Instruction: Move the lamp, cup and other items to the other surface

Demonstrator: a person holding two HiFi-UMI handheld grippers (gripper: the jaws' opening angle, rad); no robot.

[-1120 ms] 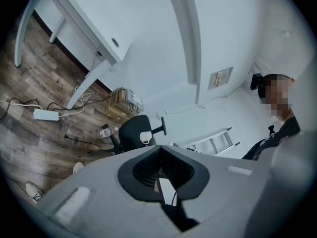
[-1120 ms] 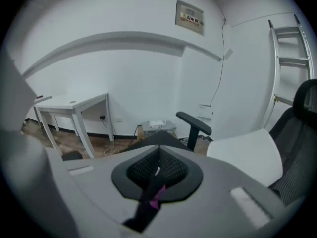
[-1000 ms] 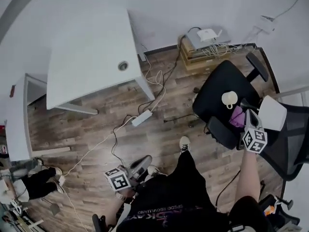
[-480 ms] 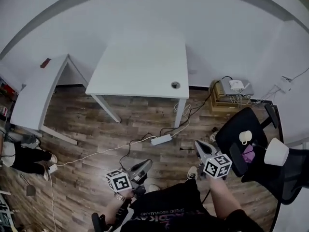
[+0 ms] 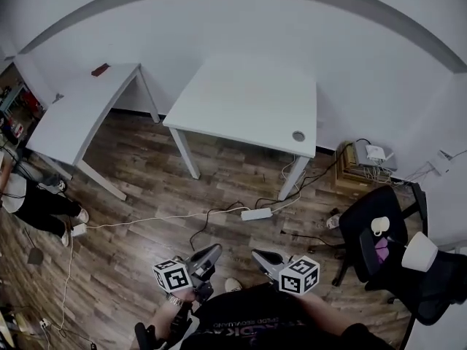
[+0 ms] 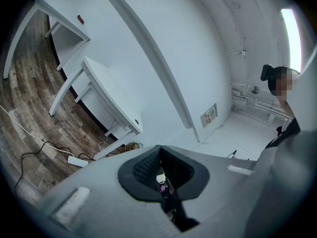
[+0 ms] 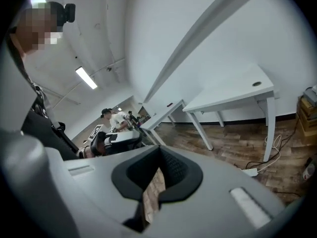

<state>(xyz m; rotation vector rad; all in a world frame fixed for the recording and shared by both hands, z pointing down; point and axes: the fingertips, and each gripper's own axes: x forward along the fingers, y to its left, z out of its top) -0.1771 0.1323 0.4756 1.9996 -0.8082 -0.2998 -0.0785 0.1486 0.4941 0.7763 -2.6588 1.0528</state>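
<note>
white bench (image 5: pixel 248 100) ahead is bare; left tool (image 5: pixel 210 252) and right tool (image 5: pixel 258 256) are closed on nothing, so heading there strands cup (image 5: pixel 379 226) and lamp (image 5: pixel 419 251) on the chair (image 5: pixel 363 211).

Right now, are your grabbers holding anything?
No, nothing. The left gripper and the right gripper are both shut and empty. The cup and lamp sit over on the black chair.

White table (image 5: pixel 248 100), black chair (image 5: pixel 360 224), white cup (image 5: pixel 379 226)
</note>
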